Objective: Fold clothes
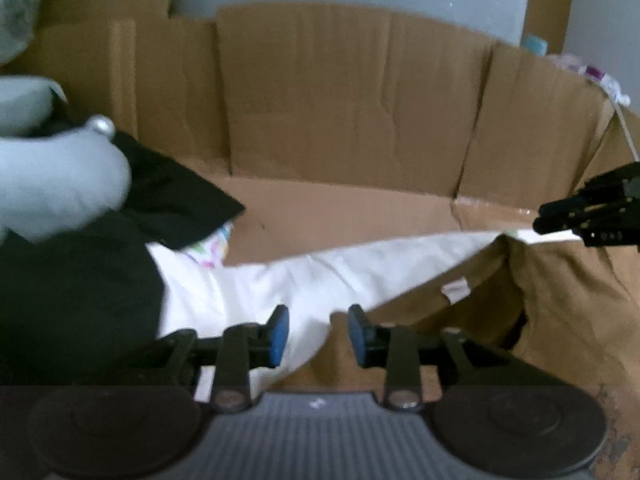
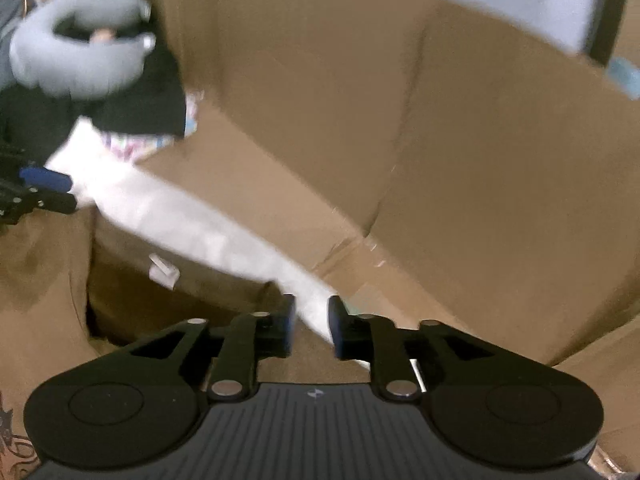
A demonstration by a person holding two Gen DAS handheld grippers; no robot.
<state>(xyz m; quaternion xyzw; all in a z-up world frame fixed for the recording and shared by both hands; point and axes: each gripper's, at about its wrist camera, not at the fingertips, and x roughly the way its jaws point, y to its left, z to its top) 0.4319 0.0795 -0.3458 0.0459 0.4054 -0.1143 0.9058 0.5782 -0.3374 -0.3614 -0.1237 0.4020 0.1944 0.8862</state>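
Left wrist view: left gripper point(image 1: 318, 334) jaws apart over white cloth point(image 1: 280, 280), nothing pinched
Right gripper point(image 2: 312, 326): also parted, cloth edge between the pads
Underneath: brown garment point(image 1: 560, 300)
Backdrop: cardboard point(image 1: 340, 100)

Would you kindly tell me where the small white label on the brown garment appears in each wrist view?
Left wrist view: the white label lies right of centre, on the brown garment just below the white garment.
Right wrist view: the label lies left of centre, below the white garment.
Shared landmark: the grey neck pillow on dark clothes, at the left in both.
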